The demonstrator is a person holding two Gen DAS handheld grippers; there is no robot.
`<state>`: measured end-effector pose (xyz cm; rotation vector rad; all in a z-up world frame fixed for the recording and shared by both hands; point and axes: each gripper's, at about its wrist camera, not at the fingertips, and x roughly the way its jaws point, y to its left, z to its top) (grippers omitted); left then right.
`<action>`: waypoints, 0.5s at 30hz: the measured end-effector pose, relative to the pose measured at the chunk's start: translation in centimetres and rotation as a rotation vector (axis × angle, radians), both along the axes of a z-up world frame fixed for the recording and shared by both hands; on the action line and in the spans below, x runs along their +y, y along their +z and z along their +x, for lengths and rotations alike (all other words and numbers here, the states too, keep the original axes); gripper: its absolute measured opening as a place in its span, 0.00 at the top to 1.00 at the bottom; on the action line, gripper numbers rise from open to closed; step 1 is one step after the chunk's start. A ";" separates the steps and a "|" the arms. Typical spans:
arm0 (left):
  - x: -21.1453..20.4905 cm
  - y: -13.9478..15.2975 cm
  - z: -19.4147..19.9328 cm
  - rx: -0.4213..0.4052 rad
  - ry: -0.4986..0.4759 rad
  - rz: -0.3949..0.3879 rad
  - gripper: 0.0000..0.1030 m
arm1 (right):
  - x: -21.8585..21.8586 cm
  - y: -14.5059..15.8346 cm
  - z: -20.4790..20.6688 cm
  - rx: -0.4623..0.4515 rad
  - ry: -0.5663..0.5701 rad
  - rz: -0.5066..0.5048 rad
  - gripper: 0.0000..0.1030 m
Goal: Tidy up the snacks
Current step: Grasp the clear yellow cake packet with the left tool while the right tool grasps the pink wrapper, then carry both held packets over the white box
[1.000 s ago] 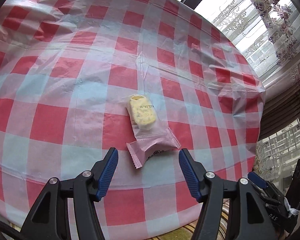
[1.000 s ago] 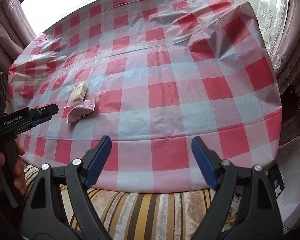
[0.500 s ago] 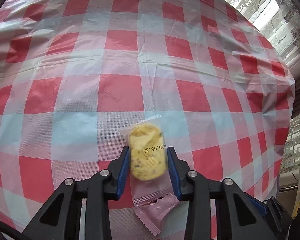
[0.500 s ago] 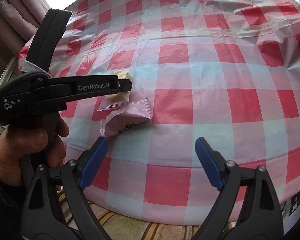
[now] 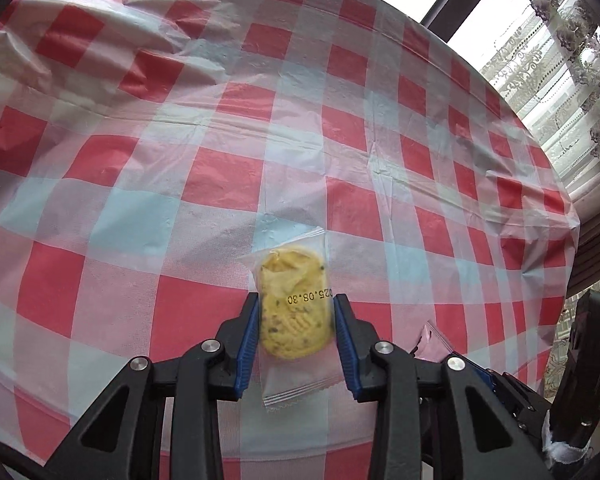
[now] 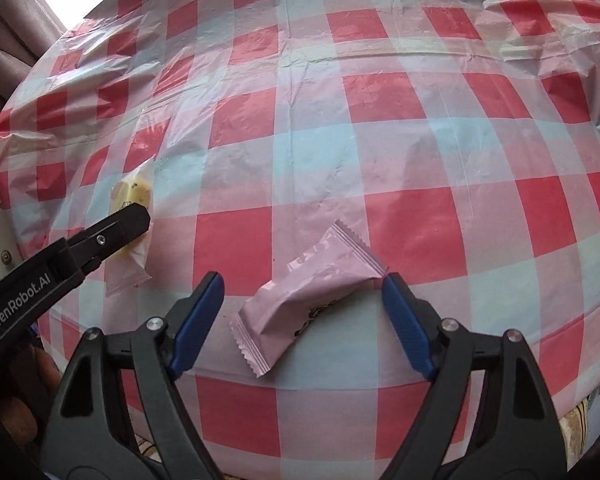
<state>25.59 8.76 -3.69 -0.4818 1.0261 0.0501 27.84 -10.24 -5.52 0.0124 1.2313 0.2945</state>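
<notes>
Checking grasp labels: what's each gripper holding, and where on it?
Left gripper: clear-wrapped yellow cookie, clamped across its sides. Right gripper: holds nothing; jaws closing around the pink packet.

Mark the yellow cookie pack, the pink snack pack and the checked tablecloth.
yellow cookie pack (image 5: 294, 312), left wrist view, cookie's middle
pink snack pack (image 6: 312, 284), right wrist view, wrapper's middle
checked tablecloth (image 6: 380, 96), right wrist view, bare red square

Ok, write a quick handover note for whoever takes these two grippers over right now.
Left gripper: shut on the clear-wrapped yellow biscuit, at the near edge of the red-checked tablecloth.
Right gripper: jaws closing around the pink foil snack packet, which lies flat on the cloth; pads not pressing it yet.
Done: biscuit gripped.
Left: grip the pink packet, then place both. No container or sorting spot is in view.
</notes>
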 end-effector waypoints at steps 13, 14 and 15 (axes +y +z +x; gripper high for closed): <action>-2.2 -0.3 -2.8 0.006 -0.055 -0.005 0.64 | -1.8 1.0 -1.6 -0.107 0.060 -0.078 0.78; -2.6 -0.2 -2.9 0.006 -0.061 -0.002 0.64 | -2.2 1.3 -1.8 -0.115 0.059 -0.077 0.78; -3.1 0.0 -3.1 0.004 -0.068 0.001 0.64 | -2.6 1.7 -2.1 -0.124 0.056 -0.077 0.78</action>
